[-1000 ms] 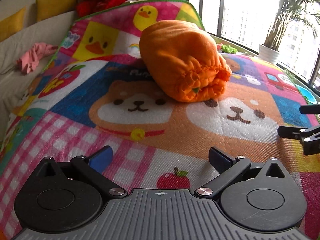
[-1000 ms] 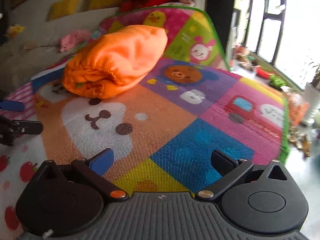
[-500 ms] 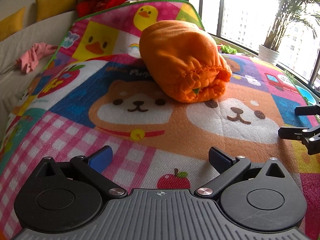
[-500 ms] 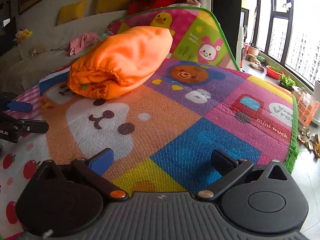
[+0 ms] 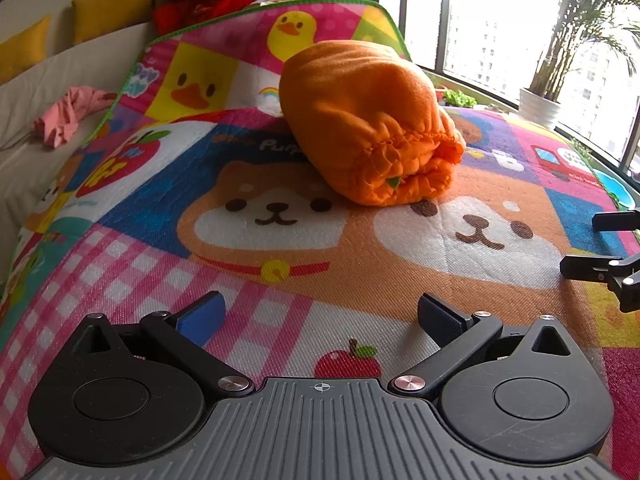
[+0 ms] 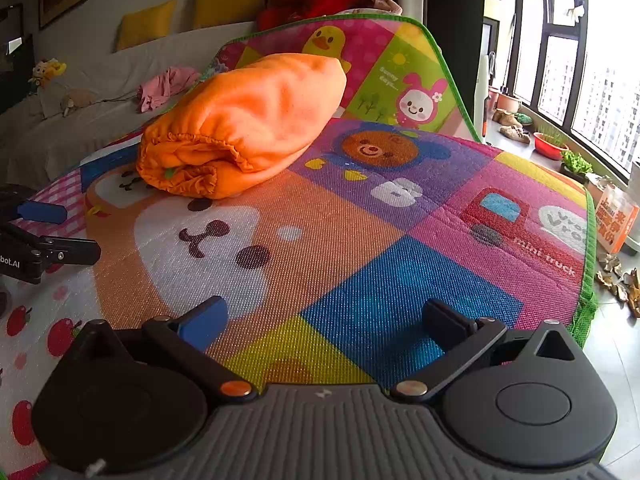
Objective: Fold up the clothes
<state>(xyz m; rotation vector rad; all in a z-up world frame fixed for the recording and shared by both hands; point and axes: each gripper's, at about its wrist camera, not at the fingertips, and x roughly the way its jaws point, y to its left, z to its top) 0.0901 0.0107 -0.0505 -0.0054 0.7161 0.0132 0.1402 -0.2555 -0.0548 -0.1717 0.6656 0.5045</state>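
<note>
A bright cartoon play mat (image 5: 360, 264) covers the surface in front of a sofa (image 6: 100, 120) and a window. Nearest, the left gripper (image 5: 320, 314) and the right gripper (image 6: 324, 318) both hover low over the mat with jaws spread wide and nothing between them, 2 tools side by side and well apart from the cloth. Farther ahead lies 1 orange garment (image 5: 368, 120), folded into a thick bundle on the mat, ahead-right of the left gripper and ahead-left of the right; beyond it, 1 pink garment (image 5: 68, 114) sits crumpled on the sofa below 2 yellow cushions (image 6: 230, 2).
</note>
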